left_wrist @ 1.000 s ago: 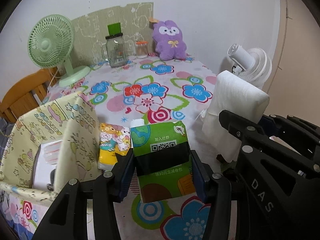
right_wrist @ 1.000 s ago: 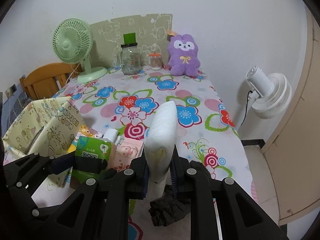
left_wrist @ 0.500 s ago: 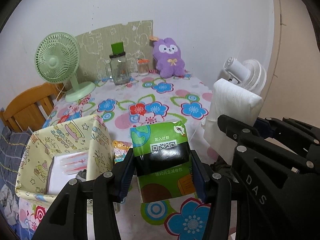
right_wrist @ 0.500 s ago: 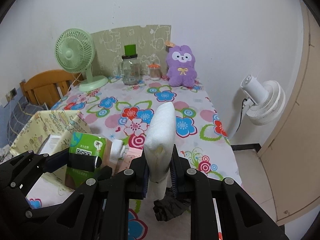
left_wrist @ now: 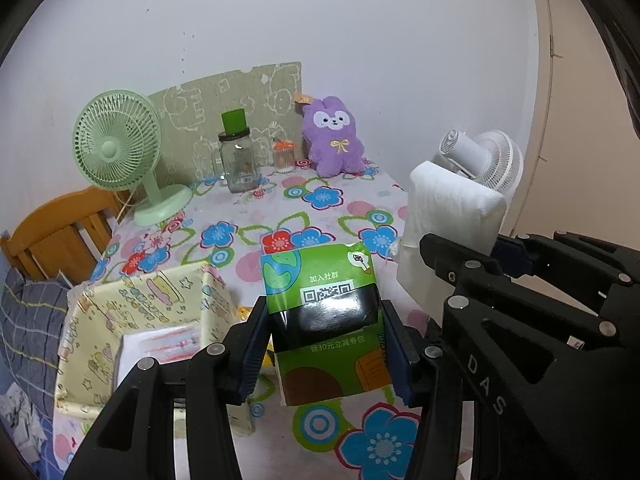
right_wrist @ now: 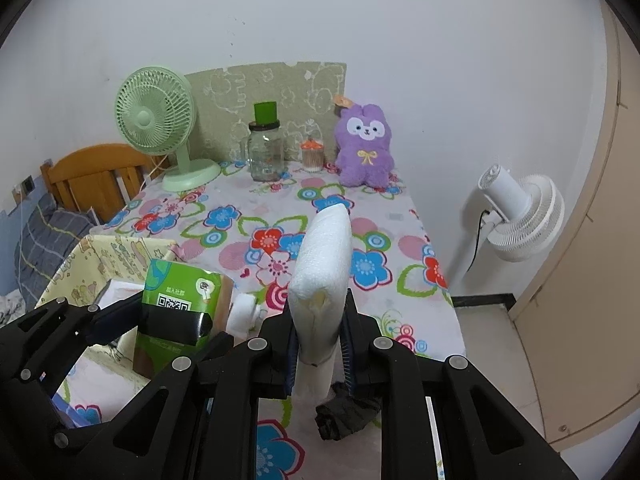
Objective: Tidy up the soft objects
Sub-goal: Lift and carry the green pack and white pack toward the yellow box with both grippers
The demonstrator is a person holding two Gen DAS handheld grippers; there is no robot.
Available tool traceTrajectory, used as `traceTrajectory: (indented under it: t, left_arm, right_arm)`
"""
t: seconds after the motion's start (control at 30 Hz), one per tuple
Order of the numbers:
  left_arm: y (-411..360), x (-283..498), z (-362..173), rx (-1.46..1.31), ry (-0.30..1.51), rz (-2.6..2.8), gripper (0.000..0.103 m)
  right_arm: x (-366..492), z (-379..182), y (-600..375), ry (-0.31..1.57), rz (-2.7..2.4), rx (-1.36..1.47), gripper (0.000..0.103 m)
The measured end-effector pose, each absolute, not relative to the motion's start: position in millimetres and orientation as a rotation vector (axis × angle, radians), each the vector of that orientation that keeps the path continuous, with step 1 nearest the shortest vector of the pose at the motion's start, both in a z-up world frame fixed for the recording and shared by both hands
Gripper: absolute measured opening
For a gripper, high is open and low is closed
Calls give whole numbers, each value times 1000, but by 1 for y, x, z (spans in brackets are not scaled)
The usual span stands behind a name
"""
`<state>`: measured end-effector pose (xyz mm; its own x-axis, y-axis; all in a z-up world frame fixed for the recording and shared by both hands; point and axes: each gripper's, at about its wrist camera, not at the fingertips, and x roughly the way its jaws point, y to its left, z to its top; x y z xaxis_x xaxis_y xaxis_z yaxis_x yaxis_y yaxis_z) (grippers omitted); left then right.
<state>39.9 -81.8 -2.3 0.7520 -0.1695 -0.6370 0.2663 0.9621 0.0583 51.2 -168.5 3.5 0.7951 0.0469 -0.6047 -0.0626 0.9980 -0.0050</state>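
Note:
My left gripper (left_wrist: pixel 325 346) is shut on a green tissue pack (left_wrist: pixel 326 320) with a black band, held above the flowered table (left_wrist: pixel 248 224). The same green pack (right_wrist: pixel 176 312) shows at lower left in the right wrist view. My right gripper (right_wrist: pixel 319 338) is shut on a white folded towel pack (right_wrist: pixel 322 276), which stands upright between the pads; the towel pack (left_wrist: pixel 448 224) also appears at right in the left wrist view. A yellow cartoon-print fabric basket (left_wrist: pixel 100 320) sits at lower left with a white packet (left_wrist: pixel 156 348) inside.
At the back stand a green desk fan (left_wrist: pixel 120 156), a glass jar with green lid (left_wrist: pixel 237 160), a small orange-topped jar (left_wrist: pixel 283 156) and a purple plush rabbit (left_wrist: pixel 332 140). A black crumpled item (right_wrist: pixel 344 416) lies under the right gripper. A white floor fan (right_wrist: pixel 516 216) stands right of the table.
Both grippers have risen with their loads; the table and basket look lower and farther. The small packets that lay beside the basket are now mostly hidden behind the green pack.

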Motion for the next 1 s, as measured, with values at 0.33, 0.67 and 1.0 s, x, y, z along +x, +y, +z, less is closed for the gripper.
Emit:
traceTrajectory:
  t: [0.33, 0.67, 1.0]
  left_arm:
    - [-62, 51, 4, 180, 675, -224, 54]
    - [-31, 61, 15, 165, 666, -188, 54]
    - [-6, 72, 14, 157, 694, -167, 54]
  right_arm:
    - [64, 12, -146, 681, 94, -47, 21]
    - [75, 23, -115, 680, 147, -77, 21]
    - [86, 25, -85, 692, 214, -85, 21]
